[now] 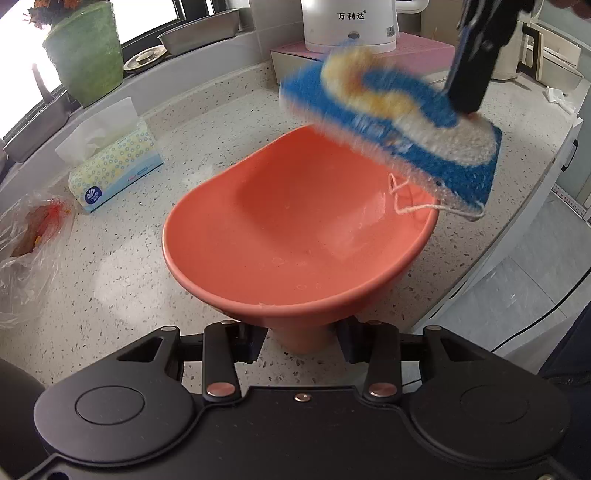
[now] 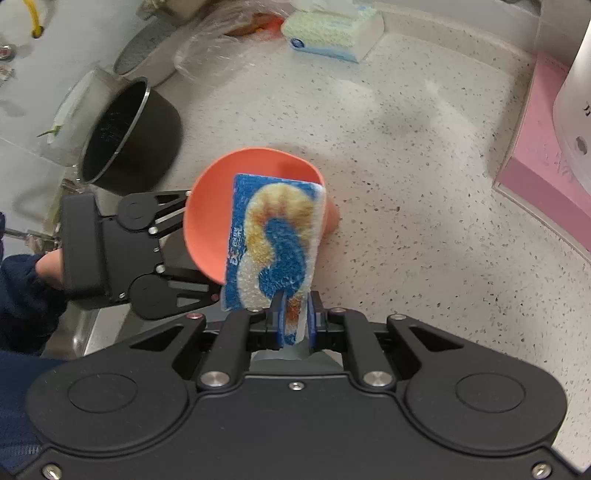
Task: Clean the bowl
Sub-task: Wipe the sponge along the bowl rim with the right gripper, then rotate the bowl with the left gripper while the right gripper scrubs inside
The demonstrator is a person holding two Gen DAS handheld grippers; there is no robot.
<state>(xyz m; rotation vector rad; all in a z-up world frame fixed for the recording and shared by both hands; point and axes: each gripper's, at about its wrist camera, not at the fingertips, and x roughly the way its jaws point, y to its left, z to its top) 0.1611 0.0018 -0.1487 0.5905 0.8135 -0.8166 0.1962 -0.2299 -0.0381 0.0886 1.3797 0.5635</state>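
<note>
An orange footed bowl (image 1: pixel 295 229) stands tilted on the speckled counter, its inside wet. My left gripper (image 1: pixel 303 345) is shut on the bowl's foot, one finger on each side. A blue, yellow and white sponge (image 1: pixel 391 122) with a string loop hangs blurred over the bowl's far right rim. My right gripper (image 1: pixel 463 107) is shut on its upper end. In the right wrist view the sponge (image 2: pixel 273 240) sticks out from my right gripper (image 2: pixel 293 325) and covers part of the bowl (image 2: pixel 210 221). My left gripper (image 2: pixel 199 247) grips the bowl from the left.
A tissue box (image 1: pixel 114 170), a plastic bag (image 1: pixel 29 251) and a green pot (image 1: pixel 86 51) sit to the left. A white appliance (image 1: pixel 349 26) stands on a pink box (image 1: pixel 417 48) behind. A black cooker pot (image 2: pixel 129 136) is near the sink. The counter edge runs along the right.
</note>
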